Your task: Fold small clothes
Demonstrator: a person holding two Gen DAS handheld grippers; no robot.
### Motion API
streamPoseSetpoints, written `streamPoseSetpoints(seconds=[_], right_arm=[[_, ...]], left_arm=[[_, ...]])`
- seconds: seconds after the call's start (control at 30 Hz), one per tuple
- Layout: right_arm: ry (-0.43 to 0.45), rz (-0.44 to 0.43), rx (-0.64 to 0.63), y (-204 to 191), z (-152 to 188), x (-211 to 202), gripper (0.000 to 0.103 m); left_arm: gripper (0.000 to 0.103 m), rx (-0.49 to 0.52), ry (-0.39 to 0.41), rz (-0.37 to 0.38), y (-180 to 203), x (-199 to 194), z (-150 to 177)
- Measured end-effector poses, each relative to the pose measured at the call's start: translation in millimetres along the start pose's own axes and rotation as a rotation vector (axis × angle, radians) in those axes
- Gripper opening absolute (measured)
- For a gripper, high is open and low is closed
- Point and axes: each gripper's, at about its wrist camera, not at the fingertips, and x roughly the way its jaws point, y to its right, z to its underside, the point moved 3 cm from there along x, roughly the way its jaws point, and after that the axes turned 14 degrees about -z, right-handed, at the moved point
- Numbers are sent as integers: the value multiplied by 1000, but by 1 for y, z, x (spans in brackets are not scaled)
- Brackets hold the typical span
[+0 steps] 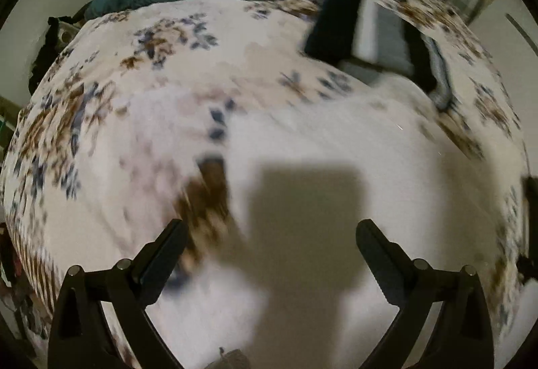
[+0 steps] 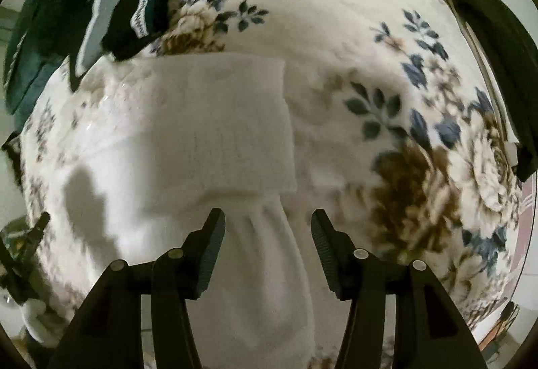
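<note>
White garment flat on floral blanket (edges free); both grippers' fingers apart, empty

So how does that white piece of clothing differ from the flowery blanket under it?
The white garment is plain, while the floral blanket carries blue leaves and brown flowers. The garment is small and folded over, with a gathered end lying between the open right gripper fingers; the blanket spreads flat across the whole surface. Both are pale, soft fabric.
</note>
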Motion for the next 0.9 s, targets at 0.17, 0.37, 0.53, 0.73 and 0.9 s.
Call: streamPoseSetpoints(seconds=[0.17, 0.37, 0.53, 0.73, 0.9], right_arm=[[-98, -43, -22, 46, 30, -30, 56], [-196, -28, -91, 114, 26, -45, 56], [-221, -22, -133, 148, 5, -37, 56], [-231, -193, -154, 139, -46, -2, 57], [-240, -379, -125, 109, -103, 43, 62]], left_arm=[[103, 88, -60, -11, 63, -54, 86], [103, 229, -208, 38, 179, -83, 218], [99, 312, -281, 47, 264, -62, 293], [21, 257, -272, 35, 286, -33, 299], [5, 149, -224, 79, 255, -60, 276]])
